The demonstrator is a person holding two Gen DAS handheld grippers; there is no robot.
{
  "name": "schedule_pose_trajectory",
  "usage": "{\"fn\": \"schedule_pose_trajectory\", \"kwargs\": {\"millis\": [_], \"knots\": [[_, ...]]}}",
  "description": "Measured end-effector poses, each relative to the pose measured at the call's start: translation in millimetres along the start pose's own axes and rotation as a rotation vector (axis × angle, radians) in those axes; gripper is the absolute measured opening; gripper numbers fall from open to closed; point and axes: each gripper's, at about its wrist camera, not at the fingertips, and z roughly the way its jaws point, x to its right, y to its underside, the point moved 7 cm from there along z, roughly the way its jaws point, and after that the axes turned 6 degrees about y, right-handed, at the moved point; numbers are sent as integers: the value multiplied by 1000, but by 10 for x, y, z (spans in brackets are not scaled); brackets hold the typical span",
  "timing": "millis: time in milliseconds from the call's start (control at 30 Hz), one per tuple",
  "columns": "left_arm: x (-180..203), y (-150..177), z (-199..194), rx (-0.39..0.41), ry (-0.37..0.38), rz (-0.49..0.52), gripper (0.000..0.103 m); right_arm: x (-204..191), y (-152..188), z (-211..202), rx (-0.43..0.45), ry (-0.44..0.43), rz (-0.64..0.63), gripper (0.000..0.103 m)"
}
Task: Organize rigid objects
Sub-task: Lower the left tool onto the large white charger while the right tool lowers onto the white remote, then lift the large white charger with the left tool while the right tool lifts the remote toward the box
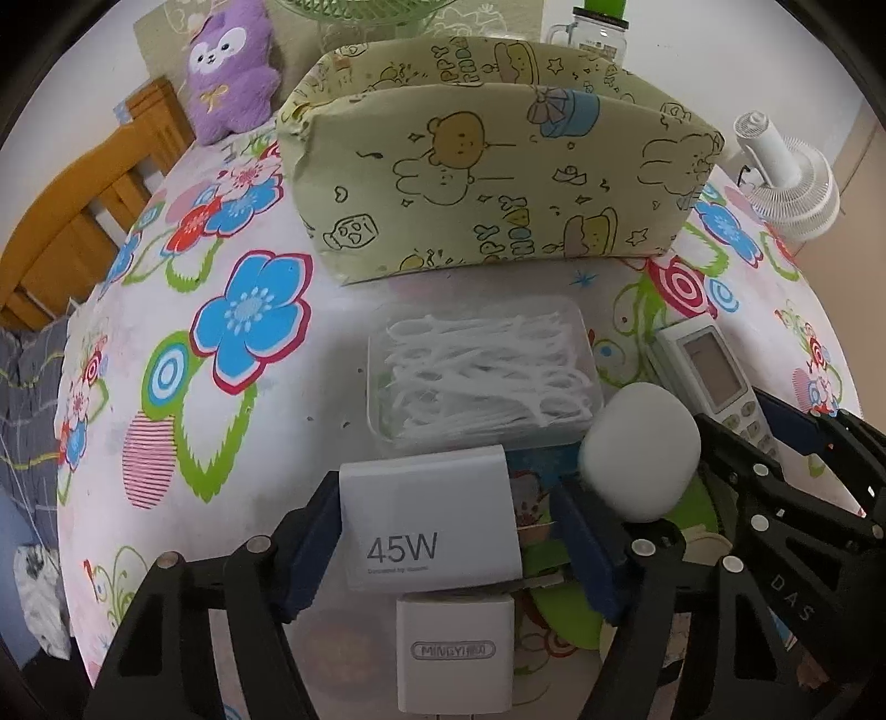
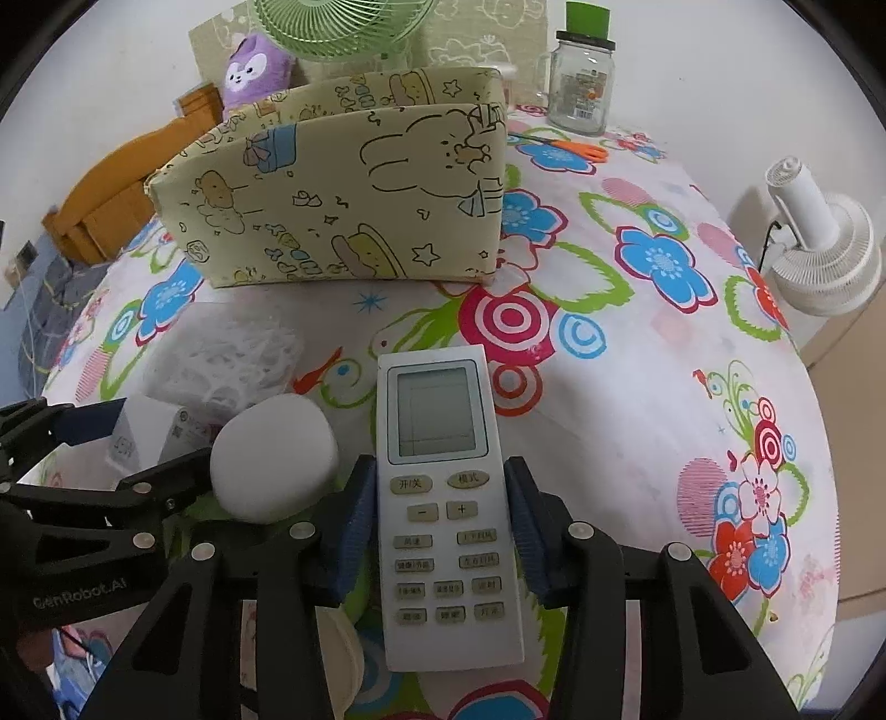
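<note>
A white box marked 45W (image 1: 432, 520) lies between the fingers of my left gripper (image 1: 451, 537). The left pad touches it, a gap shows at the right pad, so this gripper is open. A white charger (image 1: 454, 659) lies just below the box. My right gripper (image 2: 440, 531) is shut on a white remote control (image 2: 443, 498), its blue pads against both long edges. A white rounded object (image 2: 274, 459) sits between the two grippers, and a clear box of floss picks (image 1: 482, 376) lies behind it. The patterned fabric bin (image 1: 487, 166) stands open-topped at the back.
Behind the bin are a purple plush toy (image 1: 232, 72), a green fan (image 2: 332, 27) and a glass jar with a green lid (image 2: 581, 83). Orange scissors (image 2: 576, 148) lie near the jar. A white fan (image 2: 819, 249) stands off the right edge, a wooden chair (image 1: 83, 221) on the left.
</note>
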Motion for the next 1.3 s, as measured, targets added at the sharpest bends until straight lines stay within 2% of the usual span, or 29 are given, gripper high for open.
{"fn": "schedule_pose_trajectory", "kwargs": {"millis": [200, 233, 467, 900, 1300], "knots": [[-11, 4, 13, 5, -16, -11, 72, 5, -31, 16, -2, 15, 12, 48], [-35, -1, 3, 12, -28, -20, 59, 8, -37, 20, -4, 15, 21, 48], [-73, -16, 10, 7, -26, -16, 58, 26, -73, 33, -14, 14, 55, 48], [-84, -32, -84, -7, 28, -42, 57, 35, -171, -116, -2, 29, 84, 48], [-37, -215, -444, 49, 37, -34, 57, -9, -385, -419, 38, 26, 95, 48]]}}
